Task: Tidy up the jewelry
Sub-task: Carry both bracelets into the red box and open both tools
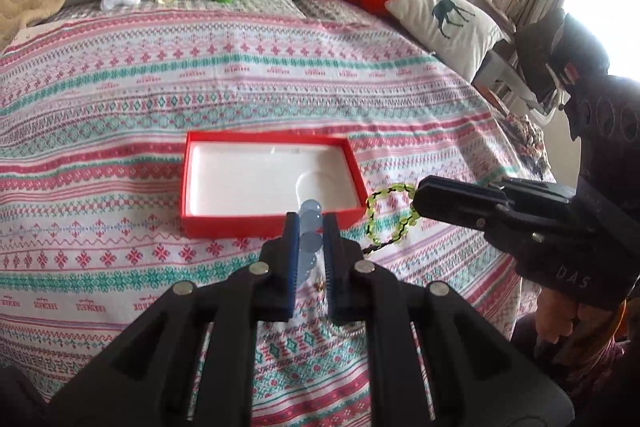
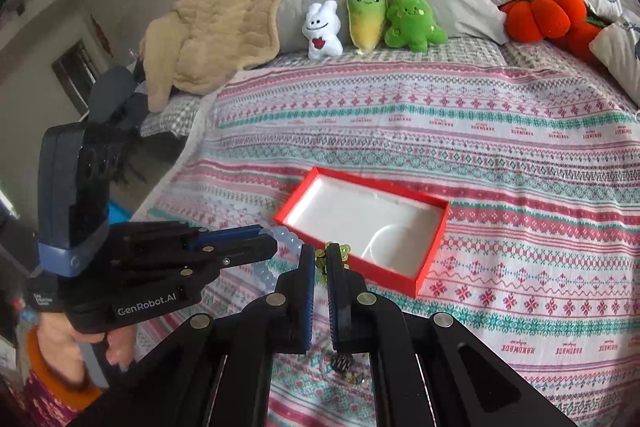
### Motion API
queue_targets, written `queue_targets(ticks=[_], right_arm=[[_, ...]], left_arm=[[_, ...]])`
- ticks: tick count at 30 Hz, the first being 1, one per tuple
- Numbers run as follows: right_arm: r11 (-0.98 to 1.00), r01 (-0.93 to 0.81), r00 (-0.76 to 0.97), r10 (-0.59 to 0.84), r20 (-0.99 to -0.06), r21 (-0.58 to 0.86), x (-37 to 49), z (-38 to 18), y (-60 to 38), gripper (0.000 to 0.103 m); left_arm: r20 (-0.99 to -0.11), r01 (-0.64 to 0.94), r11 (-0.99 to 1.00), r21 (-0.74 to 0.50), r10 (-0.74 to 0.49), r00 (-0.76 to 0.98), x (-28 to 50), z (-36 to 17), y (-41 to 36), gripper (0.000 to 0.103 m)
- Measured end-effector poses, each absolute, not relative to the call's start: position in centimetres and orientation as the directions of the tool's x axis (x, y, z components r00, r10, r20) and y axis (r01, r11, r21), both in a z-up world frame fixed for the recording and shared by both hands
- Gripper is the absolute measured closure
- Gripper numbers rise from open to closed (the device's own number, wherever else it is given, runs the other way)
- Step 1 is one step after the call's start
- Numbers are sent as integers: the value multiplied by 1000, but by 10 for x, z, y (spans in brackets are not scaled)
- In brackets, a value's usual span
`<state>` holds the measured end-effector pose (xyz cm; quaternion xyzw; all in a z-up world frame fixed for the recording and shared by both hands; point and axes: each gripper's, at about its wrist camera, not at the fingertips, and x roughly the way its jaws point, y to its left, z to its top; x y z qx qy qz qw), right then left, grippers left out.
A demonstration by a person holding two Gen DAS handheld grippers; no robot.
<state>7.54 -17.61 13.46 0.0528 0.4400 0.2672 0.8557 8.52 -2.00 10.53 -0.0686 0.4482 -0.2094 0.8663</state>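
Over a patterned bedspread [image 1: 120,115], two hand-held grippers each carry a bracelet beside an open red box [image 1: 272,183].

At 6 o'clock in the left wrist view, the left gripper [image 1: 311,227] is clamped on a pale blue bead bracelet [image 1: 310,223], whose beads run between the blue pads and overlap the box's near wall. At 3 o'clock of that view, the right gripper [image 1: 420,197] pinches a green bead bracelet [image 1: 390,215], which hangs as a loop off its tips just beside the box's right corner. The box has a white lining and holds no jewelry. Three small plush toys [image 2: 372,19] and an orange plush pumpkin [image 2: 540,13] line the pillows at 12 o'clock in the right wrist view. A tan blanket [image 2: 216,27] lies at 10 o'clock.
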Motion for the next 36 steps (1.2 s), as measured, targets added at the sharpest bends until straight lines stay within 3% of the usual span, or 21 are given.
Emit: queue_targets(ticks=[7, 13, 28, 32, 36], right_arm=[[891, -352, 524, 441, -728, 286, 94, 138, -178, 97], [914, -285, 542, 402, -738, 289, 110, 130, -195, 97], [893, -348, 546, 440, -713, 285, 125, 131, -169, 97], [874, -375, 521, 474, -710, 308, 135, 121, -153, 97], [901, -334, 502, 417, -758, 276, 152, 95, -152, 97]], left_arm=[[-731, 270, 921, -282, -388, 561, 109, 112, -36, 90], [-680, 254, 895, -366, -443, 584, 132, 106, -40, 90], [-789, 86, 969, -230, -238, 566, 163, 57, -13, 90], [-793, 77, 963, -259, -257, 552, 164, 51, -10, 90], [-805, 85, 964, -253, -258, 534, 164, 46, -16, 90]])
